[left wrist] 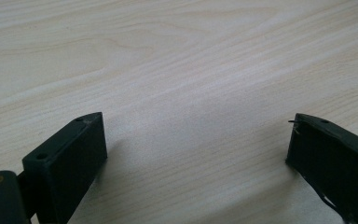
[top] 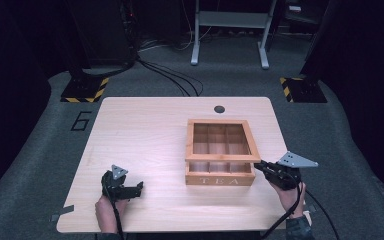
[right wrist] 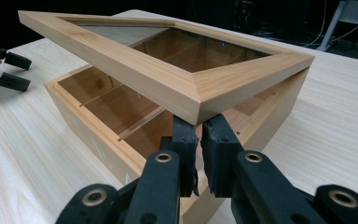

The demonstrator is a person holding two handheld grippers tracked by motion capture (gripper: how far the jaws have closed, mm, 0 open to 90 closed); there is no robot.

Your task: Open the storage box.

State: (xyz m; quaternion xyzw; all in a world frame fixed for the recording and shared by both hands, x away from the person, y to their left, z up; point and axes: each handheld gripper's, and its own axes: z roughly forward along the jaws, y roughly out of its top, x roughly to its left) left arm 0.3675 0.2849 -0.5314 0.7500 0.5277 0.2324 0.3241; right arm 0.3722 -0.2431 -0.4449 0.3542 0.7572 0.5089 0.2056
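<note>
1. Right tool: jaws nearly shut with a thin gap, tips under the near corner of the lid, which is tilted up off the box.
2. One wooden tea box sits right of centre on the table; dividers split it into compartments, count unclear.
3. Left tool: jaws wide apart, empty, low over bare table at the near left, well apart from the box.
4. Two tools, one box, one lid.

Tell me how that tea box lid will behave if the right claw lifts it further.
The lid looks like stiff wood around a clear pane, so probably rigid but breakable. Resting on the right claw at one corner, it may slip and drop shut.
</note>
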